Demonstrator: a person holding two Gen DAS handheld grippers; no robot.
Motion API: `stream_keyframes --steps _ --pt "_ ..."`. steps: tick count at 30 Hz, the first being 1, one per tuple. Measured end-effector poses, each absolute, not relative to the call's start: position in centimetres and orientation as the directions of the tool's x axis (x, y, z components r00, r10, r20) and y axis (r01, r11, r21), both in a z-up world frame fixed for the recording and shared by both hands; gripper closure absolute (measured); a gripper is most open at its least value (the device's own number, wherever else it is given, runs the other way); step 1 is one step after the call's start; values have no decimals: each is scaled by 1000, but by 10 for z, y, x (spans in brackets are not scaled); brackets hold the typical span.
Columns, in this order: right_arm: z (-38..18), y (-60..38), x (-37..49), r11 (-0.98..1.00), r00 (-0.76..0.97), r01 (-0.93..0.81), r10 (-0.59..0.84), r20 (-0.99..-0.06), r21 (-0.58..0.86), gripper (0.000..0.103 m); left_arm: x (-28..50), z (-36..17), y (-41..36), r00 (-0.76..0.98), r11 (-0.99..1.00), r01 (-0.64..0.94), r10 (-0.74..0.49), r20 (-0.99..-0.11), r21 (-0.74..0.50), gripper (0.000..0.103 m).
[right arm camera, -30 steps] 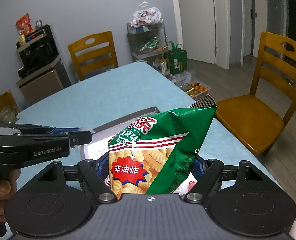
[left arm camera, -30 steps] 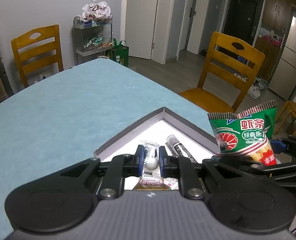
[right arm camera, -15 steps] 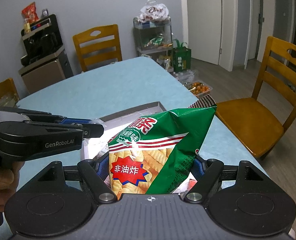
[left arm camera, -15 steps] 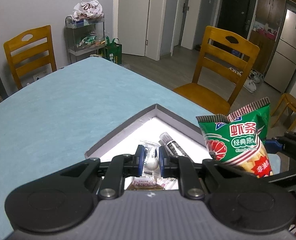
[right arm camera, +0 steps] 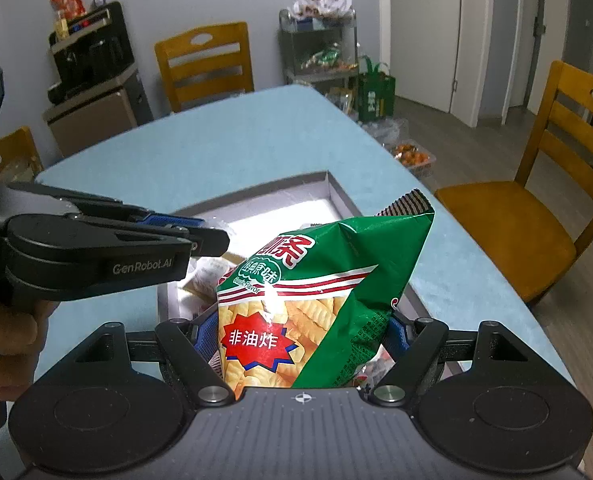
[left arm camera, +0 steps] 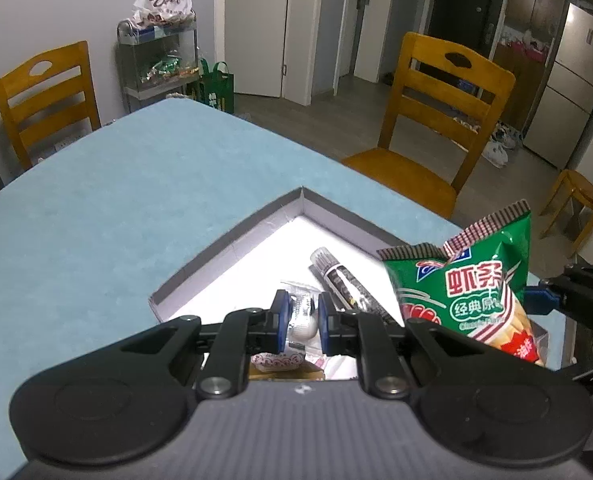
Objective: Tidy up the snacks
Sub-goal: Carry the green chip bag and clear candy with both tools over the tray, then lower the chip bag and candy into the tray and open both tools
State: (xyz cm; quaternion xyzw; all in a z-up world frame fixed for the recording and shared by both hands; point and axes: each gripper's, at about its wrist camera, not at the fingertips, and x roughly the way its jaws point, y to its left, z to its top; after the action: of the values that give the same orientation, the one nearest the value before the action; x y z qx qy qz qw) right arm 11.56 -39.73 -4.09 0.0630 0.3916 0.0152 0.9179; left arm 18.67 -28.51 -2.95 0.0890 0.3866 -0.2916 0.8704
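Note:
My right gripper (right arm camera: 300, 332) is shut on a green shrimp-chip bag (right arm camera: 316, 292), held upright over the near right part of a shallow grey-walled box (right arm camera: 276, 188) with a white floor. In the left wrist view the same bag (left arm camera: 468, 292) stands at the right, with a blue pad of the right gripper (left arm camera: 544, 300) behind it. My left gripper (left arm camera: 302, 316) is shut on a small clear-wrapped white sweet (left arm camera: 301, 312) above the box (left arm camera: 232, 248). Seen from the right wrist, the left gripper (right arm camera: 212, 240) reaches in from the left over the box.
A black-and-white tube (left arm camera: 344, 280) and a pink-patterned packet (left arm camera: 278, 360) lie in the box. The blue table (left arm camera: 116, 208) spreads to the left and far side. Wooden chairs (left arm camera: 436, 120) stand around it. A snack rack (left arm camera: 158, 56) is by the wall.
The left gripper has moved down and further over the box, reaching deeper into the right wrist view. The bag stays in the right gripper, which has barely moved.

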Motion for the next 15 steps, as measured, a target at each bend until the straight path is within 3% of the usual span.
stream_keyframes --steps 15 --pt "-55 -393 135 996 659 -8 75 -748 93 26 199 -58 -301 498 804 593 -413 -762 -48 92"
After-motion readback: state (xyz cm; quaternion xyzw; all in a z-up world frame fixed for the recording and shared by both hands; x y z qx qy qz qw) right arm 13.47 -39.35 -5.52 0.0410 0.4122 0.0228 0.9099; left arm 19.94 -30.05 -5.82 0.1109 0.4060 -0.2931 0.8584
